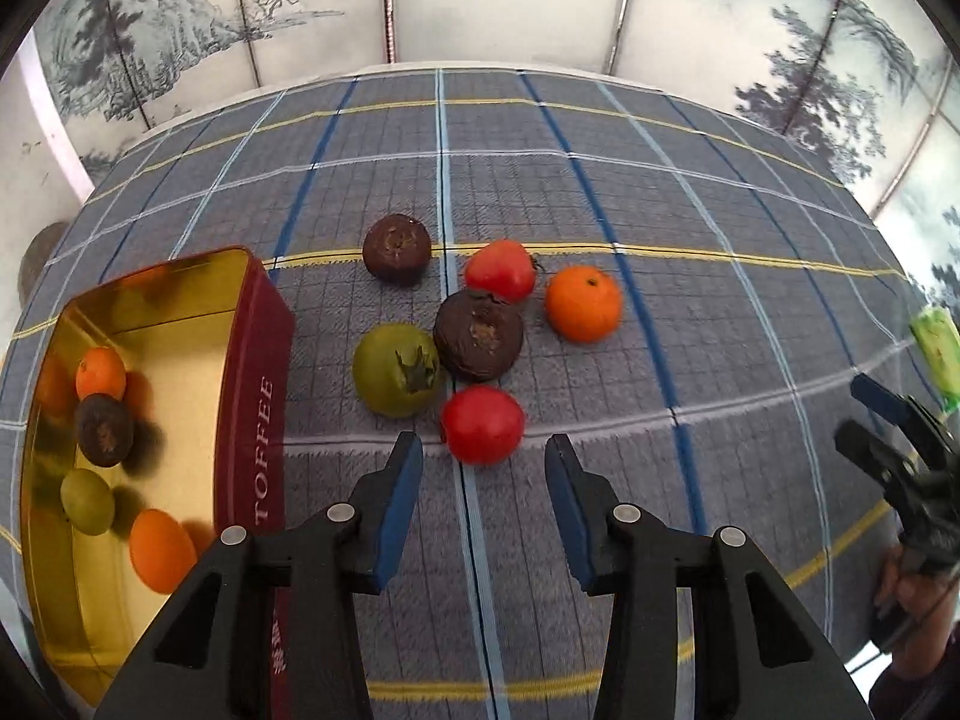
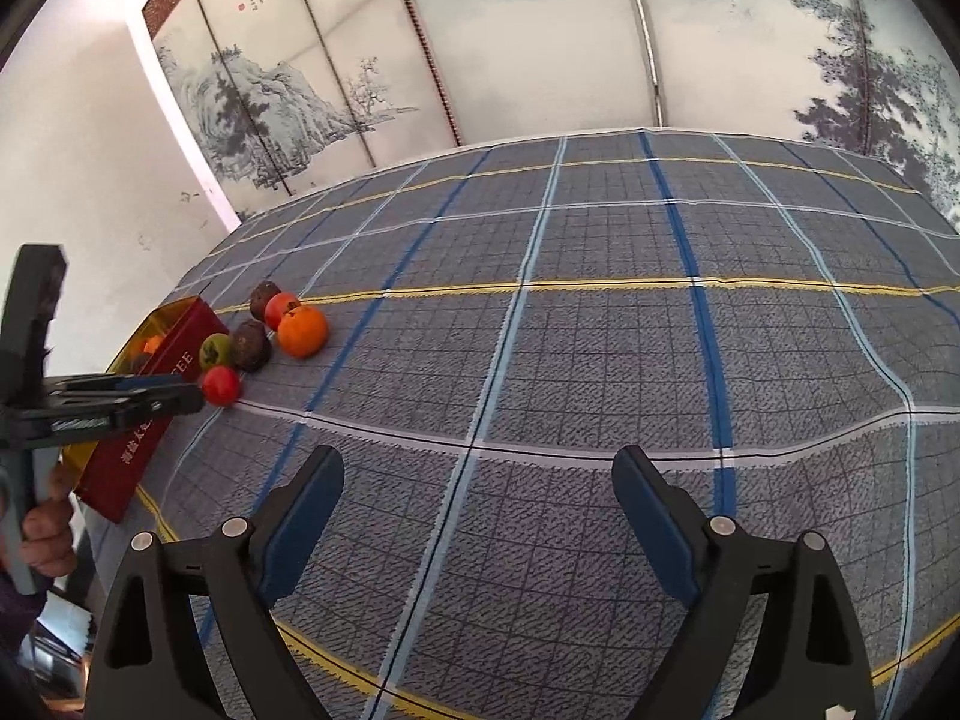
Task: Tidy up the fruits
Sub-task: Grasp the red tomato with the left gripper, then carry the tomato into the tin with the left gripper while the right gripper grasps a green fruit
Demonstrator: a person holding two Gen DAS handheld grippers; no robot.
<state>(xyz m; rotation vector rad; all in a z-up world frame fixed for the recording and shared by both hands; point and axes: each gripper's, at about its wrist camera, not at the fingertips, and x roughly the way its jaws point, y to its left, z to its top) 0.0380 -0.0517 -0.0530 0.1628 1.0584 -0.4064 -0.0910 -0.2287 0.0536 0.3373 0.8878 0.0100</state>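
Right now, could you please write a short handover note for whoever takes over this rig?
Left gripper: open, empty, lined up just short of the nearest red fruit.
Right gripper: open, empty, over bare tablecloth, well away from the fruit.
Done: four fruits lie in the toffee tin: two orange, one dark brown, one green.
Left: six on the cloth: that red fruit, green fruit, dark brown fruit, orange, second red fruit, far dark brown fruit.
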